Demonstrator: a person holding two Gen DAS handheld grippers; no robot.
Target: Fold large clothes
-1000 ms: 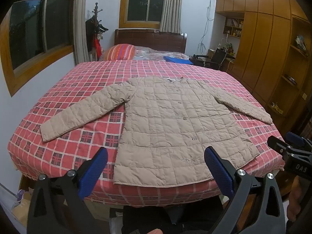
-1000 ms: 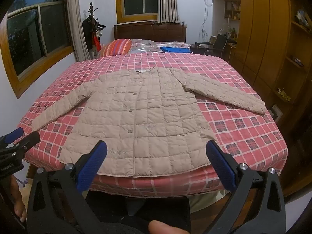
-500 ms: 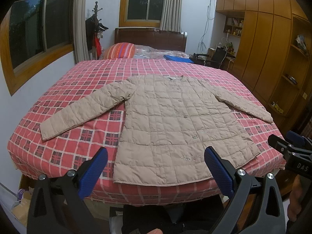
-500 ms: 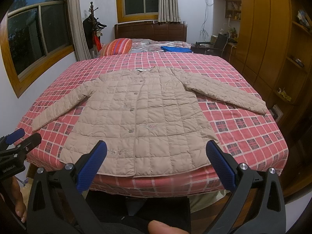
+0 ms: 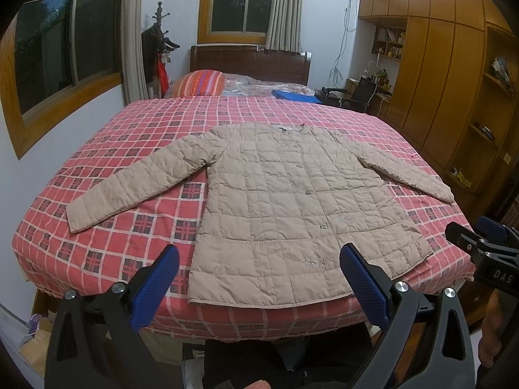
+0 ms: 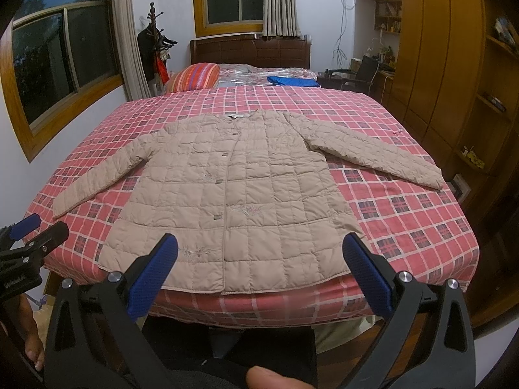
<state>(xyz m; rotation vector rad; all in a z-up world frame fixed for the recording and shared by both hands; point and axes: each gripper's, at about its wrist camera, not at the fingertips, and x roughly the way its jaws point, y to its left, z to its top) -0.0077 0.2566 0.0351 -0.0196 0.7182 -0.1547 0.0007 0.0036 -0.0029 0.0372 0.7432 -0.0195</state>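
Left gripper (image 5: pixel 256 270) fingers spread wide, holding nothing | right gripper (image 6: pixel 259 259) same, empty | beige quilted jacket (image 5: pixel 292 201) flat on bed (image 5: pixel 107 246), sleeves out, hem nearest | step: pre-fold approach | next: probably grip a sleeve, fold inward.

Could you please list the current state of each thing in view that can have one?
Beige quilted jacket: spread flat, front up, buttoned, both sleeves out, unfolded.
Left gripper: open, holding nothing, short of the hem.
Right gripper: open, holding nothing.
Checked bedspread: laid flat under the jacket.
Far window curtain: drawn aside.
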